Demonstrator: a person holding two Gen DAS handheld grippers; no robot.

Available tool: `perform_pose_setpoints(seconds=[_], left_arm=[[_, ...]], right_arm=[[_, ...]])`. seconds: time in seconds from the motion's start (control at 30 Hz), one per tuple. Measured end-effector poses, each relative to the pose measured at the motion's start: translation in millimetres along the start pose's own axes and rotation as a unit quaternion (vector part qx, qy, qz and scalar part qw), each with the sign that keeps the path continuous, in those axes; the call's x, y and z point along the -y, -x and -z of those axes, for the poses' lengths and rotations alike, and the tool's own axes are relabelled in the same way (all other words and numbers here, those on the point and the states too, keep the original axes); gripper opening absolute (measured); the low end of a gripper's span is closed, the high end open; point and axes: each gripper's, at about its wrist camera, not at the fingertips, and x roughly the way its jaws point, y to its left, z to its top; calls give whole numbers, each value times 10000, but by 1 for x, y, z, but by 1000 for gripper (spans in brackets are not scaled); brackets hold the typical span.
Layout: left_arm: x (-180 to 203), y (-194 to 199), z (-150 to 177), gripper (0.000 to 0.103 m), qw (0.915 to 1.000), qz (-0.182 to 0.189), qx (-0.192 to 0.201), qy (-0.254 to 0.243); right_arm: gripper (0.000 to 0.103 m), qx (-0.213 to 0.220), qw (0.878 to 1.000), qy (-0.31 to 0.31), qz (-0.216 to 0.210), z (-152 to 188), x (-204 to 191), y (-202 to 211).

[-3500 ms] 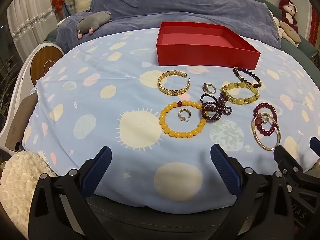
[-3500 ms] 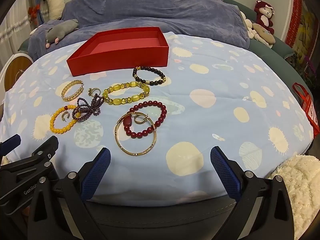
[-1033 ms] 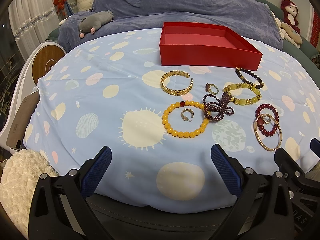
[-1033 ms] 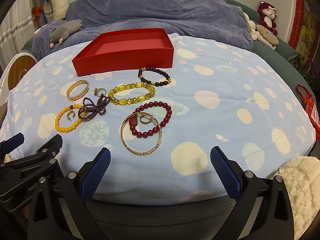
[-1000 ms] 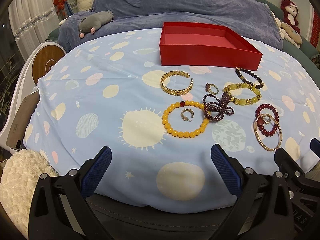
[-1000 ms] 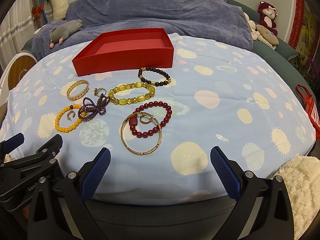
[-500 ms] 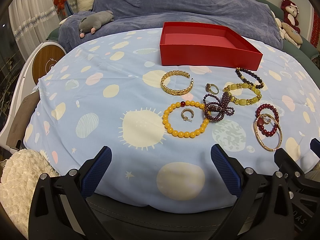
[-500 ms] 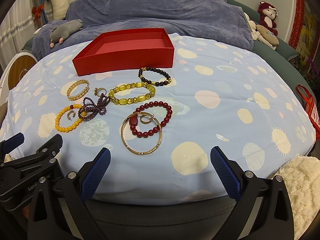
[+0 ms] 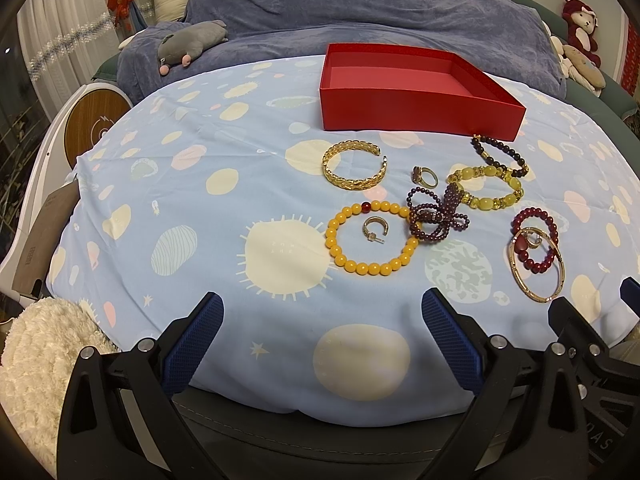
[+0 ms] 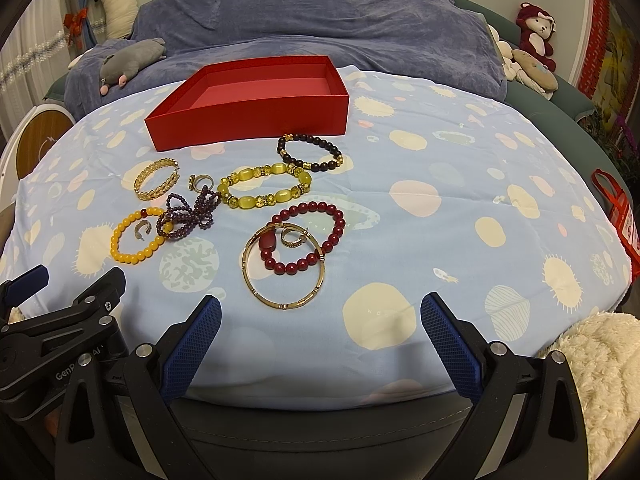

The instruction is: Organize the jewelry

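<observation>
Left gripper (image 9: 320, 336): fingers spread wide, holding nothing, low at the bed's near edge.
Right gripper (image 10: 320, 336): likewise spread and empty.
Jewelry: ahead of both; amber bracelet (image 9: 370, 238) before the left, gold bangle (image 10: 284, 266) before the right.
Box (image 10: 256, 104): red, open, beyond the jewelry.
Left view only: white fleece (image 9: 36, 344) at its left.
Right view only: red bag (image 10: 622, 216) at far right.
Surface: spotted blue sheet (image 9: 180, 208).
Room: grey plush (image 9: 192, 42) on the blue blanket (image 10: 320, 20) behind.
</observation>
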Motion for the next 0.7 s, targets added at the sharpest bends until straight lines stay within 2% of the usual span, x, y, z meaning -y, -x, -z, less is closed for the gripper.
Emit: perform_pose_setpoints(seconds=[0.7], left_arm=[[-17, -4, -7, 96, 9996, 85, -72, 264]], right_arm=[[96, -164, 9996, -173, -130, -5, 5, -2]])
